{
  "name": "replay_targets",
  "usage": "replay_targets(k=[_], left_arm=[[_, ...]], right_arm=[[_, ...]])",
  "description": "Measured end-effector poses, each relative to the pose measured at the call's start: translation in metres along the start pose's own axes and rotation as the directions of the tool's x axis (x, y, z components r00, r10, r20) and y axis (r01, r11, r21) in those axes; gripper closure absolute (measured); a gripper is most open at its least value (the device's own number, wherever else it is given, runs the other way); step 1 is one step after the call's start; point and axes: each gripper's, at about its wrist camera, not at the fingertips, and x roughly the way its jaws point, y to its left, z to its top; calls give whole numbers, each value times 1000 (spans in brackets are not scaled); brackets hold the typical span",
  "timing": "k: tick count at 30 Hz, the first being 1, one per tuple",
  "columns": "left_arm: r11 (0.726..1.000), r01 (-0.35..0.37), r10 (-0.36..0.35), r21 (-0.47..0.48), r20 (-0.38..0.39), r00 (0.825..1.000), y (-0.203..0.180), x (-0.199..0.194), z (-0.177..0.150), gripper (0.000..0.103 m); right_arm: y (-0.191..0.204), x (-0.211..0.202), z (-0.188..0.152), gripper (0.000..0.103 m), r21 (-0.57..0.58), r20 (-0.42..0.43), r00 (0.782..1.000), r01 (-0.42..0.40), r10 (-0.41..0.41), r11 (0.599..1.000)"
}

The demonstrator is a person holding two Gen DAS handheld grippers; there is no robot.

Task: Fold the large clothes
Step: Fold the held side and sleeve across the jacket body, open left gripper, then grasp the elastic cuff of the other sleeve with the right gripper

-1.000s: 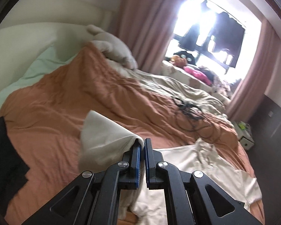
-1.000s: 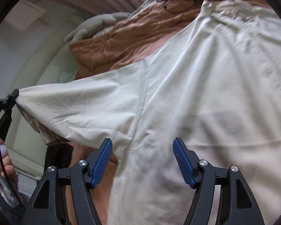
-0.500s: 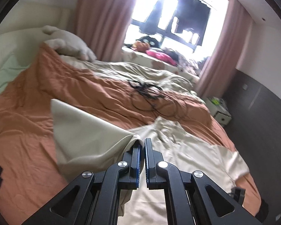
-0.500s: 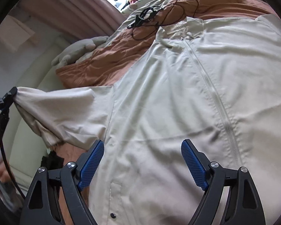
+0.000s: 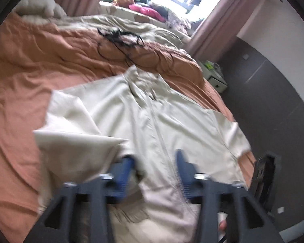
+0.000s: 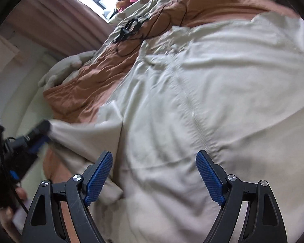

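A large cream zip jacket (image 5: 172, 121) lies spread on the orange bedspread (image 5: 30, 70), collar toward the window. Its left sleeve (image 5: 75, 133) is folded in over the body. My left gripper (image 5: 155, 162) is open just above the jacket's lower front, the sleeve lying against its left finger. In the right wrist view the jacket (image 6: 212, 101) fills the frame, and my right gripper (image 6: 154, 174) is open and empty above its lower body. The left gripper (image 6: 38, 133) shows there at the left, at the sleeve end.
A tangle of black cables (image 5: 119, 38) lies on the bedspread beyond the collar. A beige duvet (image 5: 141, 26) and pillows (image 5: 40, 10) lie at the far side. A white nightstand (image 5: 214, 75) stands by the dark wall on the right.
My left gripper, shut on the sleeve cuff before, carried it over the jacket and has opened, letting the sleeve drop. The right gripper stayed open and shifted slightly over the jacket.
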Motion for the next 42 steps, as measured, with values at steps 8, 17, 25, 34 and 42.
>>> replay_targets(k=[8,17,25,34,42], left_arm=[[999,34,-33,-37,24,999,10,-33,-14,18],[997,-32,39,-63,99,994,35,-84,-33,2],[961,-218,241,-168,129,962,99,-113,-56,10],[923,-264,295,-279,74,953,157,-115,-95,25],[898,-299,329,-323,44,943,180,-117,-114,26]], right_arm=[[-10,-8,5,18,16,31,1000,-3,3,1000],[16,-14,-2,18,-73,62,998,-23,28,997],[62,-5,-22,18,-256,40,996,-68,81,964],[113,59,-68,19,-469,-131,991,-57,-5,881],[122,106,-99,18,-587,-194,969,7,-150,809]])
